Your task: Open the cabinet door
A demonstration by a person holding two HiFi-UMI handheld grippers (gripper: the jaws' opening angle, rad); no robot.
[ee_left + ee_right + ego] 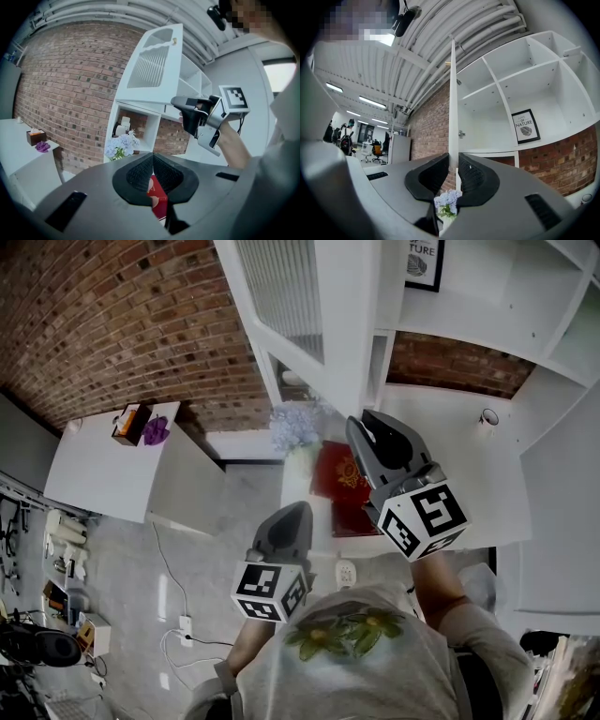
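Standing against the brick wall [112, 315], the white shelf unit [520, 70] had its cabinet door [300, 296] swung out from the upper compartment, toward the person. Left gripper view showed the door [154, 65] face-on, louvred panel, small knob near top. Right gripper view showed it only edge-on [453, 103], a thin white strip.

Right gripper [453, 171] was clamped on the door's lower edge, the strip filling the gap between its pads. Head view showed that gripper [361, 423] raised just under the door; the grip itself was not visible there.

Left gripper [153, 161] had jaws together, nothing between them. In head view it [300, 507] was lower and apart from the door.

White table [103, 474] at left, seen in head and left gripper views only. Red box [342, 479] on the counter, beside the flowers [295, 423]. Framed print [524, 125] in a shelf bay, clearest in right gripper view. Tissue box [129, 423] on the table.
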